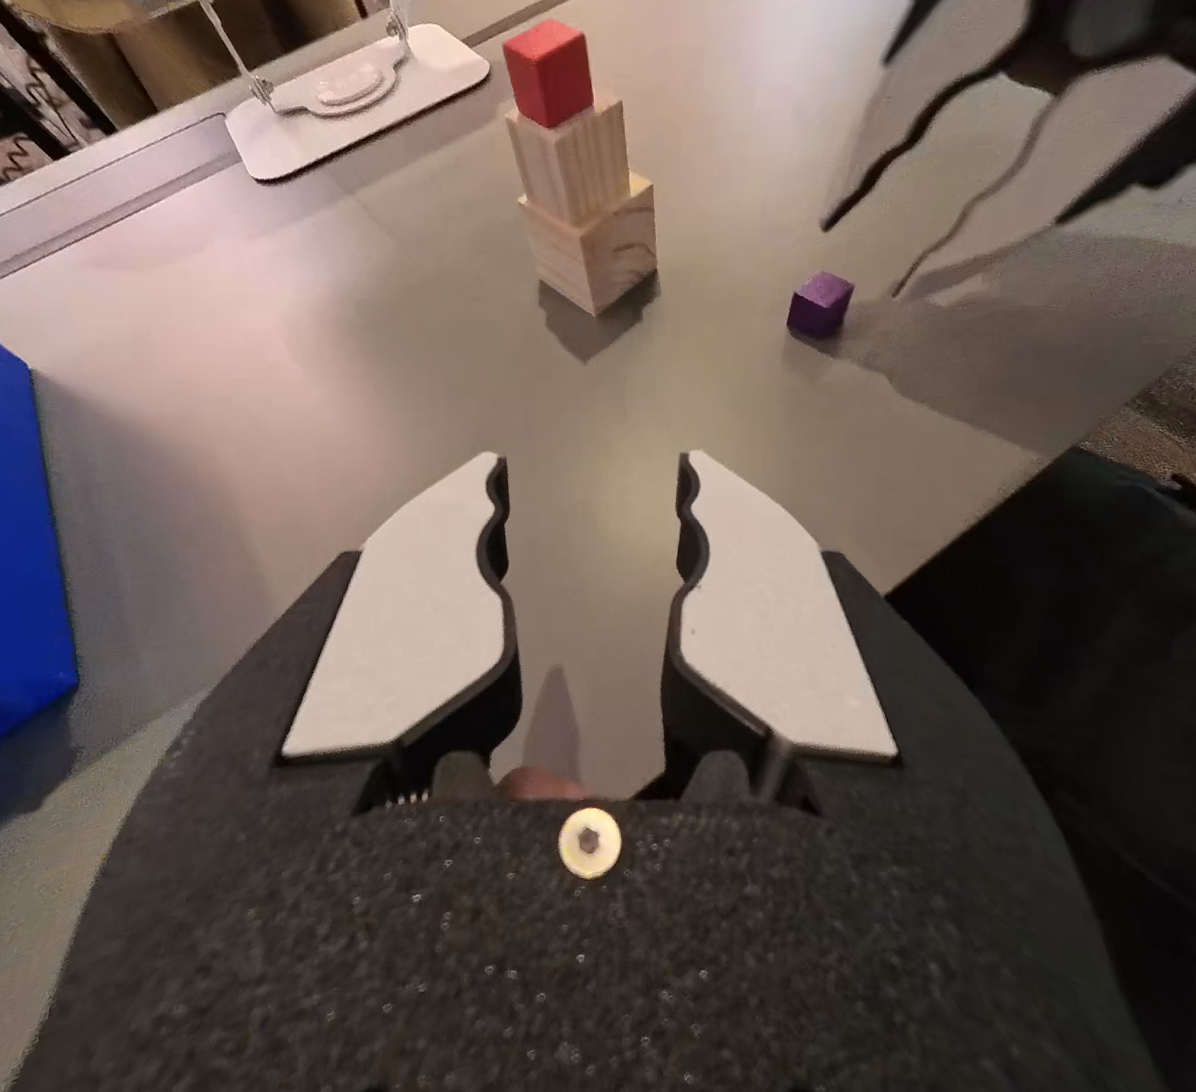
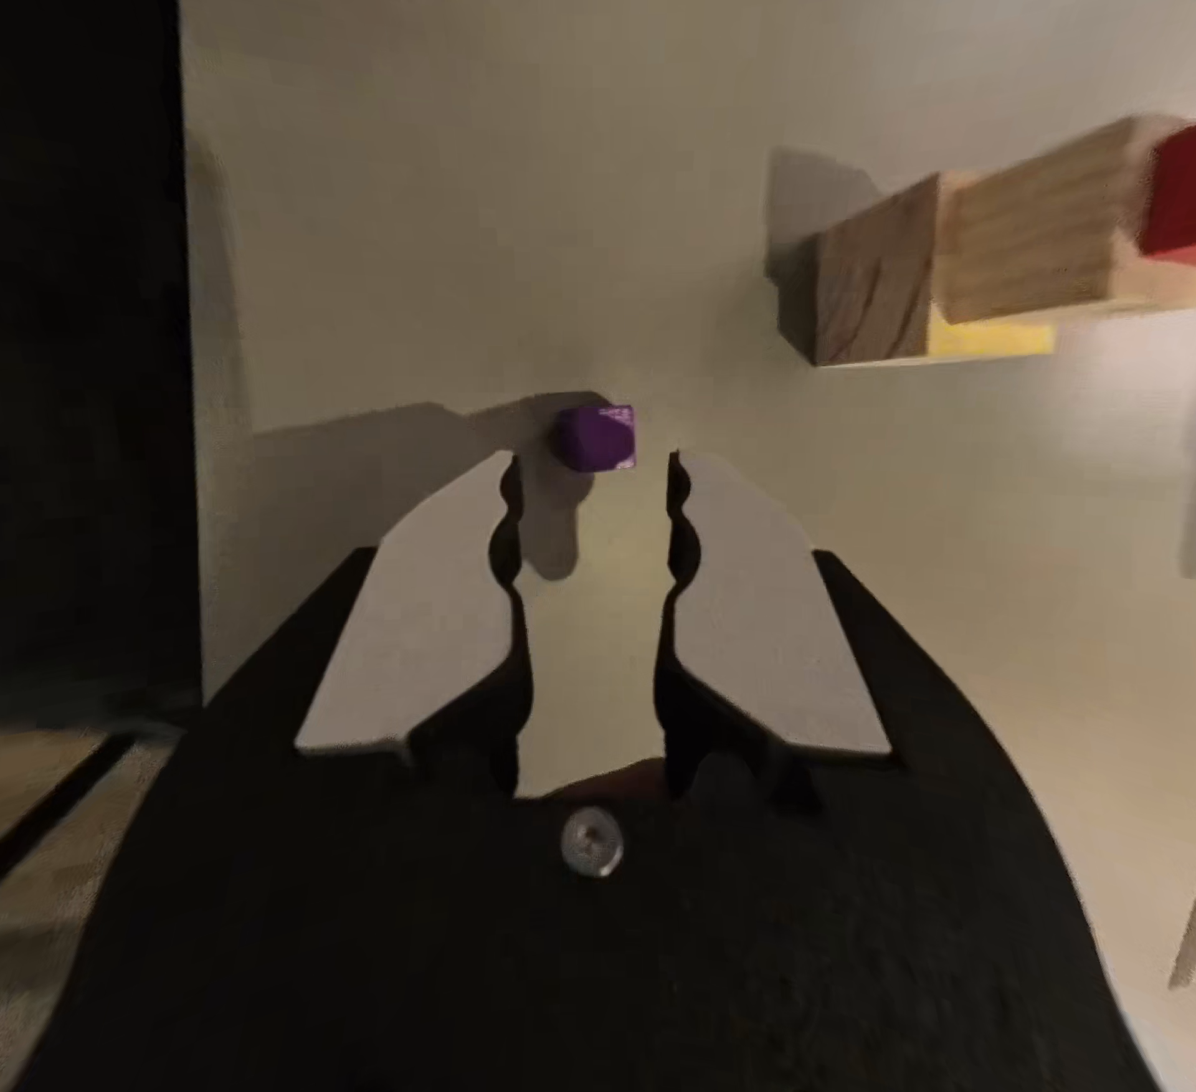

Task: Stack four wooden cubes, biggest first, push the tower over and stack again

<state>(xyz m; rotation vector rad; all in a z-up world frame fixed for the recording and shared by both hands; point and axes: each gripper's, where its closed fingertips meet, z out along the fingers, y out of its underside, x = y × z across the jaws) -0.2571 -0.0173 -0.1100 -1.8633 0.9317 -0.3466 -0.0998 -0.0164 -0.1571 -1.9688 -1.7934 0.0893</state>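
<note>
A tower of three cubes stands on the grey table (image 1: 323, 349): a big plain wooden cube (image 1: 592, 255) at the bottom, a smaller plain wooden cube (image 1: 573, 164) on it, and a red cube (image 1: 550, 71) on top. A small purple cube (image 1: 819, 305) lies on the table to the tower's right. My left gripper (image 1: 592, 465) is open and empty, well short of the tower. My right gripper (image 2: 592, 459) is open and hovers above the purple cube (image 2: 597, 437), which sits just beyond its fingertips. In the right wrist view the tower (image 2: 971, 258) shows at the right. The right gripper (image 1: 951, 219) also shows blurred in the left wrist view.
A white lamp-like stand with a flat base (image 1: 362, 103) stands at the table's far left. A blue box (image 1: 29, 543) is at the left edge. The table's front edge (image 1: 971, 524) runs diagonally at the right, with dark floor beyond. The left gripper's tips are roughly 15 centimeters from the right gripper's. It is some 11 centimeters from my right tips to the smaller plain wooden cube (image 1: 573, 164). The right camera catches it too, in the right wrist view (image 2: 1066, 168).
</note>
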